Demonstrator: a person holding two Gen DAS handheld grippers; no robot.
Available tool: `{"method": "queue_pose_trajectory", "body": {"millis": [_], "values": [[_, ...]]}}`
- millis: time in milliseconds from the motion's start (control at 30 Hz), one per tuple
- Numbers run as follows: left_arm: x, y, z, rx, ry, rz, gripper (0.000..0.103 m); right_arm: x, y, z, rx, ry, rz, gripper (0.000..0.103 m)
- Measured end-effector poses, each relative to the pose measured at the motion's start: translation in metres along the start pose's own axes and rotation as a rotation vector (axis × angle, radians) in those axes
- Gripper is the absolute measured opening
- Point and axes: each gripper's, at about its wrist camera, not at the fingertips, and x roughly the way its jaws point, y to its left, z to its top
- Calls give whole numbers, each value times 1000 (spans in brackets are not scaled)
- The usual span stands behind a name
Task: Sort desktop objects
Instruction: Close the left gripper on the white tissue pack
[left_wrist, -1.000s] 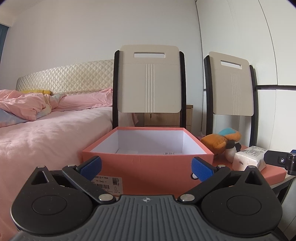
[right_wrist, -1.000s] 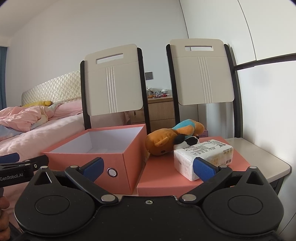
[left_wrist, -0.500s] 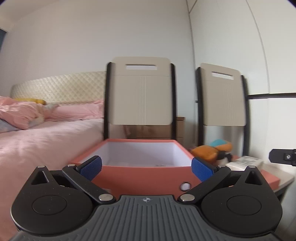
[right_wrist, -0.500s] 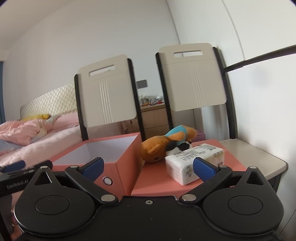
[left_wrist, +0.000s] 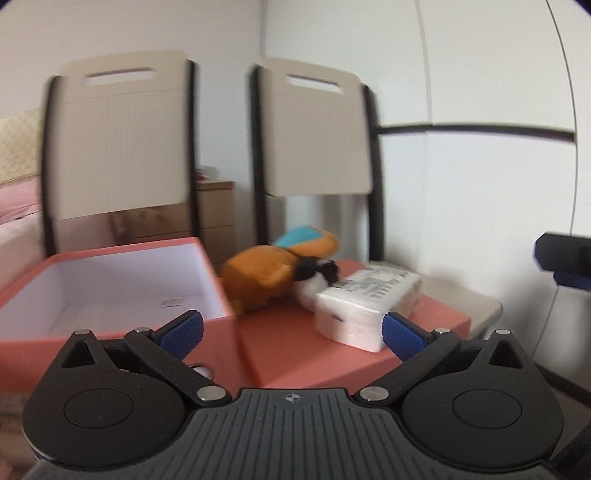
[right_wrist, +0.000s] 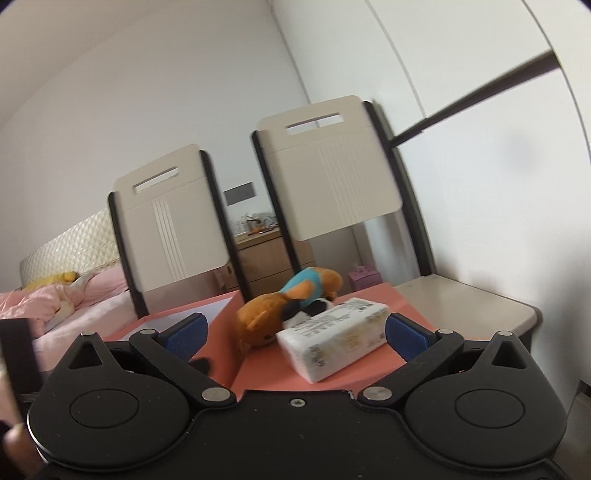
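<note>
Both the left gripper (left_wrist: 291, 334) and the right gripper (right_wrist: 295, 332) stand with jaws wide apart, holding nothing. Ahead, a tissue pack (right_wrist: 332, 338) touches a plush toy (right_wrist: 284, 308) on the coral lid (left_wrist: 295, 347), beside the open coral box (left_wrist: 110, 291). The left view is blurred. Two chairs (right_wrist: 332, 166) stand behind; a bed (right_wrist: 62, 299) lies left.
</note>
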Motion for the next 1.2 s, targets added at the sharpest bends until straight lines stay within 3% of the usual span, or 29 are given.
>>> {"method": "queue_pose_trajectory", "body": {"millis": [100, 200, 567, 833, 1200], "values": [[43, -14, 1, 100, 26, -70, 103, 0, -11, 1, 17, 5, -10, 102], [84, -20, 2, 125, 56, -126, 103, 2, -21, 1, 30, 13, -20, 102], [168, -8, 4, -1, 170, -248, 103, 17, -42, -2, 35, 64, -80, 102], [181, -6, -5, -47, 168, -290, 103, 25, -43, -3, 60, 97, -54, 102], [141, -13, 11, -18, 55, -238, 92, 30, -29, -11, -49, 132, -115, 102]]}}
